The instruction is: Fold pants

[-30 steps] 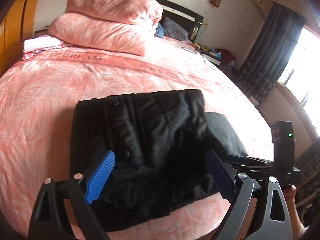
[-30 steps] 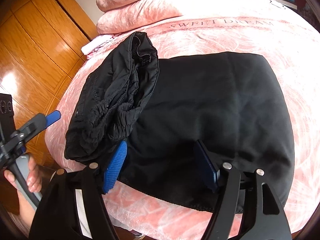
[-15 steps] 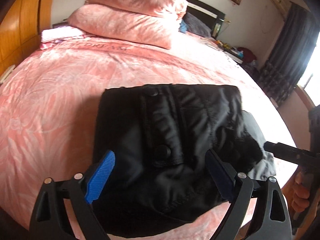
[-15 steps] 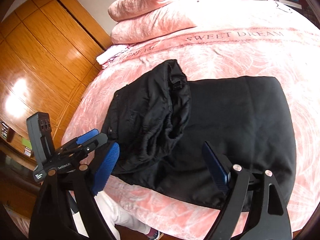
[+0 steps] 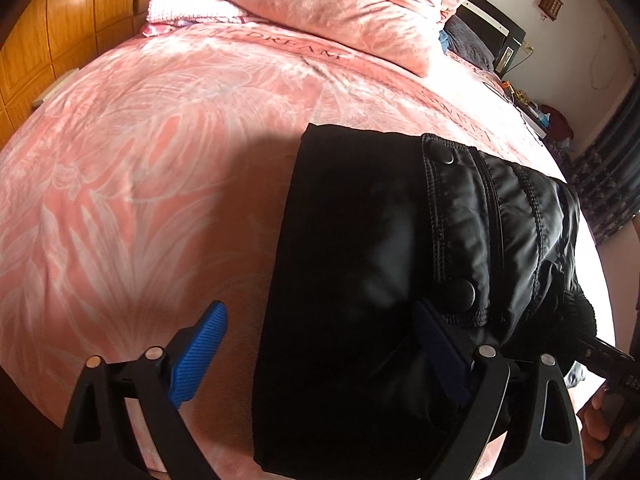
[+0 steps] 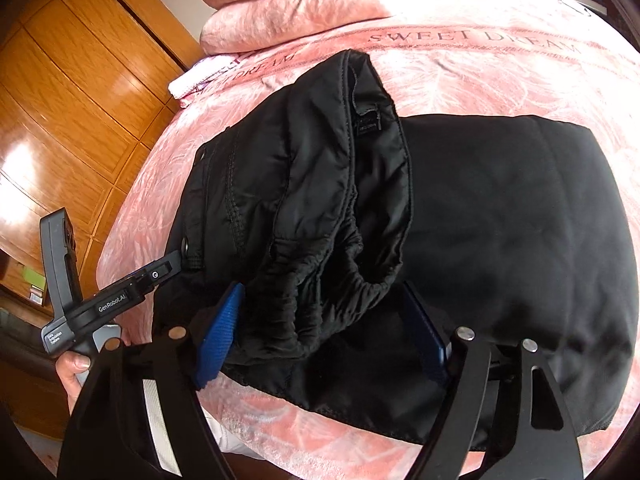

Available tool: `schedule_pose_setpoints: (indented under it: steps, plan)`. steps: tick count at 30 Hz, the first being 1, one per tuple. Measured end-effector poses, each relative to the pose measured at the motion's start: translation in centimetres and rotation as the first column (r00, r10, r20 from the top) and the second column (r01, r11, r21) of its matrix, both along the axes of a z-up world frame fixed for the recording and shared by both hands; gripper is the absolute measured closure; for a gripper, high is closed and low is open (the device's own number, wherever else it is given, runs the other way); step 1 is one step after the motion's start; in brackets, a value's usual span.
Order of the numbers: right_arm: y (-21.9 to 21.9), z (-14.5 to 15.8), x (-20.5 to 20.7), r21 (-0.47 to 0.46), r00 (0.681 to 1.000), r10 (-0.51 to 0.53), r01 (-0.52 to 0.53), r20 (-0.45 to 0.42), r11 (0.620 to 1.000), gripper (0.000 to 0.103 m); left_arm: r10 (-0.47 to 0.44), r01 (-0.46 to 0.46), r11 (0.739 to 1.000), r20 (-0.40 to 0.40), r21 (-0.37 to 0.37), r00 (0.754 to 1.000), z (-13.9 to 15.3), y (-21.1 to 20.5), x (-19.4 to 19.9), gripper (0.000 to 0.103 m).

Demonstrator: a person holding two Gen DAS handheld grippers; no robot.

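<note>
Pants: black, folded into a flat block near the foot edge of the bed, on the pink leaf-patterned bedspread. The waistband end is doubled over the left part of the block and stands puffed up, elastic rim gathered and hanging open toward you; a dark label shows inside it. From your left wrist view two snap buttons sit along a stitched flap on that upper layer. Your right tongs straddle the gathered waistband rim; the jaws have just been closing, the cloth bunched between the blue pads, but the pads do not yet visibly press on it, so they read as apart. Your left tongs are spread wide, one pad over bare bedspread, the other at the near left part of the block beside the lower snap; nothing is clamped. Your left hand grips the handle at the bed's edge. Behind: stacked pink pillows, a folded pale towel, orange wooden wardrobe panels.
</note>
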State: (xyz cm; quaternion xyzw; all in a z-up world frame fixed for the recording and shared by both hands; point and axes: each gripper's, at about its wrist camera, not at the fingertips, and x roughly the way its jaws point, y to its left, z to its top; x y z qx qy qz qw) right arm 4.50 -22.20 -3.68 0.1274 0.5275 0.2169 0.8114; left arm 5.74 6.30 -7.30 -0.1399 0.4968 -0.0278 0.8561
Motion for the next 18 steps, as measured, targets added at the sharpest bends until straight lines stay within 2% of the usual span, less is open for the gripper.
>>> schedule_pose_setpoints:
  steps: [3,6,9,13,18]
  plan:
    - [0.6,-0.2,0.4,-0.044,1.0,-0.004,0.004,-0.002,0.999,0.056,0.006,-0.006,1.0,-0.012,-0.023,1.0,0.1,0.4,-0.1,0.009]
    - [0.3,0.7,0.2,-0.023,1.0,-0.012,0.013,0.019,1.0,0.065,0.013,-0.013,1.0,-0.007,-0.016,1.0,0.5,0.8,-0.5,0.009]
    - [0.0,2.4,-0.2,-0.016,0.997,-0.007,0.009,0.073,1.0,0.068,0.029,-0.028,0.999,0.005,-0.018,1.0,1.1,1.4,-1.0,0.009]
    - [-0.8,5.7,-1.0,0.003,0.987,0.007,-0.008,0.162,1.0,0.069,0.056,-0.056,0.997,0.009,-0.058,0.998,1.8,2.2,-1.4,0.009]
    - [-3.7,9.3,-1.8,0.024,0.973,-0.017,0.012,0.231,1.0,0.069,0.049,-0.046,0.994,0.024,-0.1,0.999,2.7,1.5,-1.7,0.009]
